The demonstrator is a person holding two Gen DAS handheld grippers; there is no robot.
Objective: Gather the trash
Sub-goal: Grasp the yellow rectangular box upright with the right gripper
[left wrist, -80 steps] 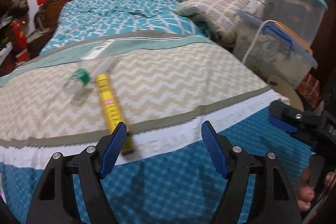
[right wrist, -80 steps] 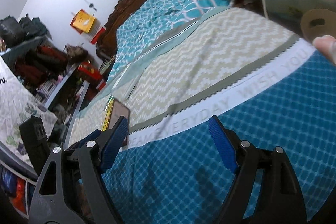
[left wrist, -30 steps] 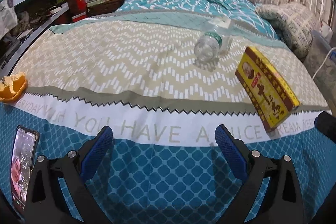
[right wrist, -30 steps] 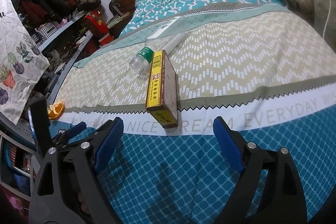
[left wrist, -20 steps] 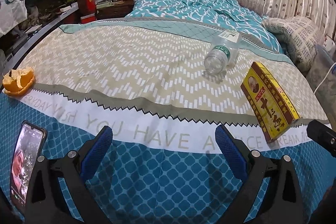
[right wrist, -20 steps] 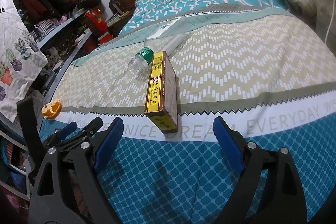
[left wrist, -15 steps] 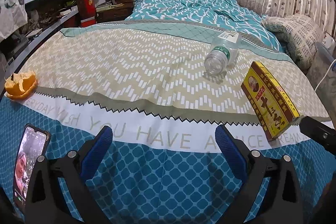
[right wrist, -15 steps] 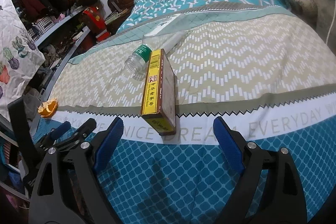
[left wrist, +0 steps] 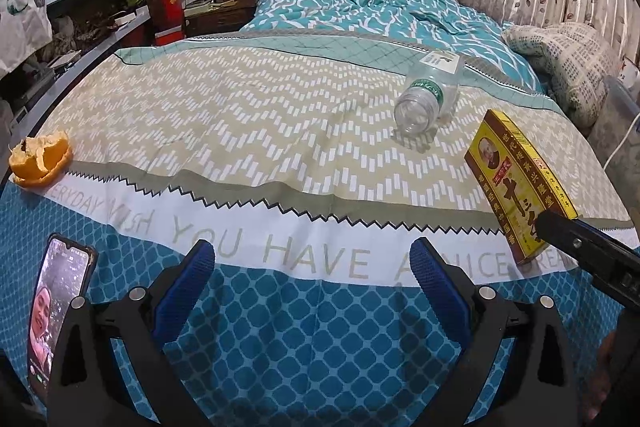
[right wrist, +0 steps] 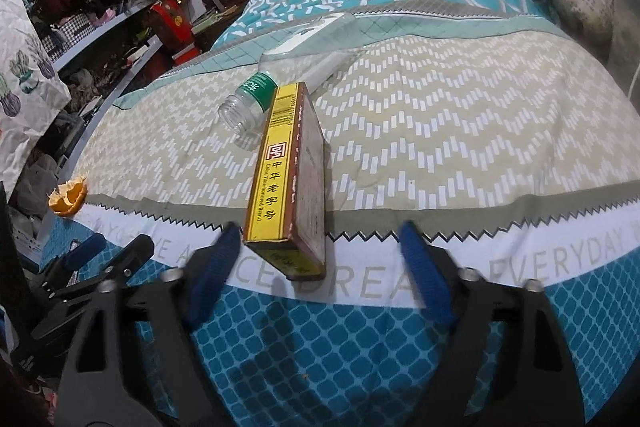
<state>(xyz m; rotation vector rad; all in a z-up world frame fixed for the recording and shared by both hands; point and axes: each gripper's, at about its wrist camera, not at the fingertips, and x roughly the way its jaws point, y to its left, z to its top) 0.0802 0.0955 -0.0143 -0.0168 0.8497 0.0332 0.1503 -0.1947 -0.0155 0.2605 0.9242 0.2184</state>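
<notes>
Right wrist view: the right tongs [right wrist: 320,263] have just been closing around the near end of the yellow-and-brown cardboard box [right wrist: 288,179], which lies on the bed [right wrist: 460,131] beside the clear plastic bottle [right wrist: 256,99]. Their pads do not press it yet. That suggests the box is the first trash taken. Left tongs [left wrist: 312,291] hang released over the blue quilt; orange peel [left wrist: 40,159] waits apart.
</notes>
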